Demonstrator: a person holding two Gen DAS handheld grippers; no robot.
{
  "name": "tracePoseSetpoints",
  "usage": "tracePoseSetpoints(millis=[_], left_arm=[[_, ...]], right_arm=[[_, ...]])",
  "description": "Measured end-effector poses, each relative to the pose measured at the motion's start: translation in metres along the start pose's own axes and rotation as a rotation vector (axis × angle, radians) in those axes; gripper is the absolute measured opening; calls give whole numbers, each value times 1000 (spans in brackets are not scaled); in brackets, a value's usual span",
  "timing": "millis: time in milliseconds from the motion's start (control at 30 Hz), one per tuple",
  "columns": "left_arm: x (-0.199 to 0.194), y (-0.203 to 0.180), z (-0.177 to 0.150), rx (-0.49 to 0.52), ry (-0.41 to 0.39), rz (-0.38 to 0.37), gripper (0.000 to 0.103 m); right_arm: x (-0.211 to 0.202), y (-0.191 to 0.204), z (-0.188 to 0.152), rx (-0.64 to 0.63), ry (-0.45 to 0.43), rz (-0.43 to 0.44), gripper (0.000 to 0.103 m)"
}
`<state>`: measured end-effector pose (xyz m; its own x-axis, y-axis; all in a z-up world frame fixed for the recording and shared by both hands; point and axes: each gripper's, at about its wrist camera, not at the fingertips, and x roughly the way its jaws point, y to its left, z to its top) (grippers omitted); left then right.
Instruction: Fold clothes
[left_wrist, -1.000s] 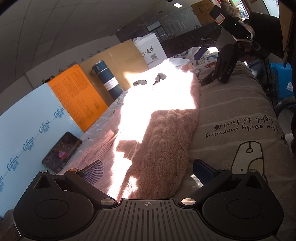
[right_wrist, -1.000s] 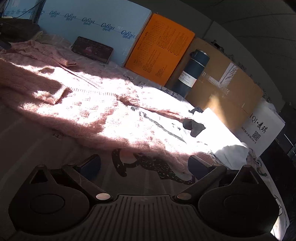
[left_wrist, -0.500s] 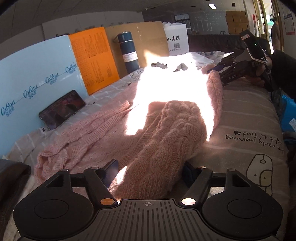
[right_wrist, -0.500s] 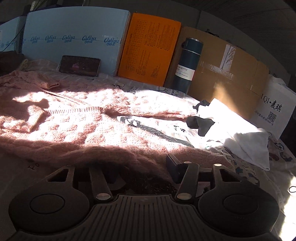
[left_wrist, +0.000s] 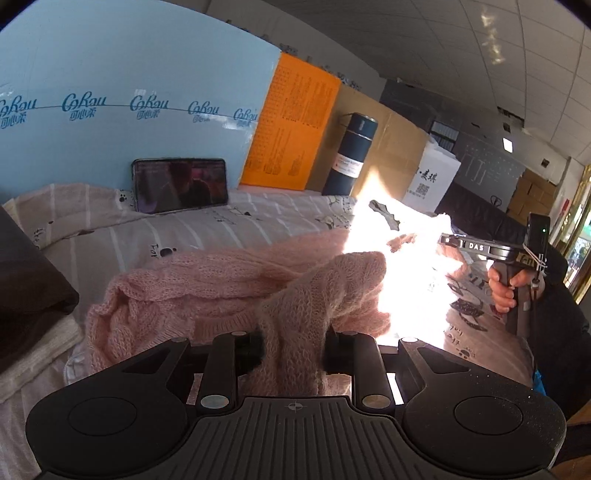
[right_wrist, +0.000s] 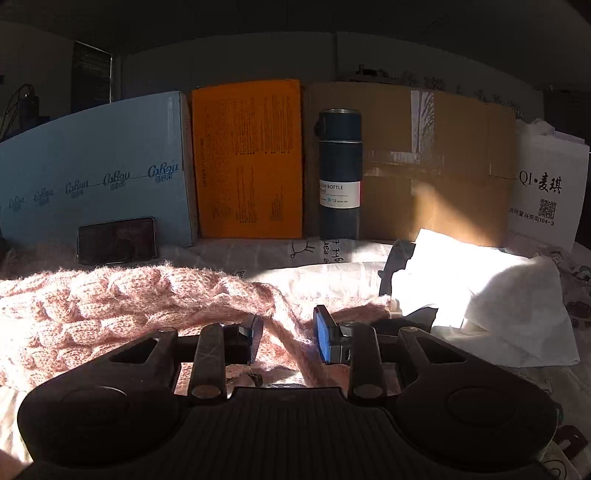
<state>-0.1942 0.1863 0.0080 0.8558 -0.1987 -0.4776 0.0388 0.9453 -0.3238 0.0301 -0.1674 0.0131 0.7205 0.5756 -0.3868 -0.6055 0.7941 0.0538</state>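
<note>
A pink cable-knit sweater lies across a printed bedsheet, partly washed out by sunlight. My left gripper is closing, and a bunched fold of the sweater is pinched between its pads and raised off the sheet. In the right wrist view the sweater stretches off to the left. The right gripper is also closing, with a thin knit edge caught between its fingers. The left wrist view shows the right gripper at the far right, held by a hand, with pink knit hanging from its tip.
A phone, a blue board, an orange board, a dark bottle and cardboard line the back. A white garment lies right of the sweater. Dark folded cloth sits at the left edge.
Both grippers went from wide open to closed down on the sweater's near edge. Both have rolled and risen, pulling the knit up from the sheet.
</note>
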Motion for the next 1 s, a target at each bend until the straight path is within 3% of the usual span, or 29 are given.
tracePoseSetpoints(millis=[133, 200, 233, 300, 333, 367, 567, 667, 800, 1000], left_arm=[[11, 23, 5, -60, 15, 33, 25], [14, 33, 4, -85, 3, 32, 32], [13, 33, 4, -73, -8, 40, 40], [11, 32, 4, -43, -30, 58, 56], [8, 31, 4, -16, -45, 79, 71], [5, 29, 4, 8, -64, 91, 80], [2, 21, -2, 114, -85, 110, 88], [8, 16, -6, 171, -71, 110, 88], [11, 17, -6, 170, -63, 144, 88], [3, 14, -6, 177, -105, 186, 87]], right_arm=[[37, 1, 11, 38, 46, -5, 35], [51, 3, 12, 45, 61, -15, 47], [54, 4, 11, 42, 51, -21, 50], [55, 1, 7, 49, 22, -49, 69], [54, -1, 6, 57, 5, -69, 74], [52, -5, 4, 70, -11, -89, 81], [33, -38, 3, 171, -85, -170, 100], [23, -53, 1, 234, -126, -241, 100], [12, -73, -4, 343, -163, -316, 101], [9, -74, -8, 398, -136, -226, 99]])
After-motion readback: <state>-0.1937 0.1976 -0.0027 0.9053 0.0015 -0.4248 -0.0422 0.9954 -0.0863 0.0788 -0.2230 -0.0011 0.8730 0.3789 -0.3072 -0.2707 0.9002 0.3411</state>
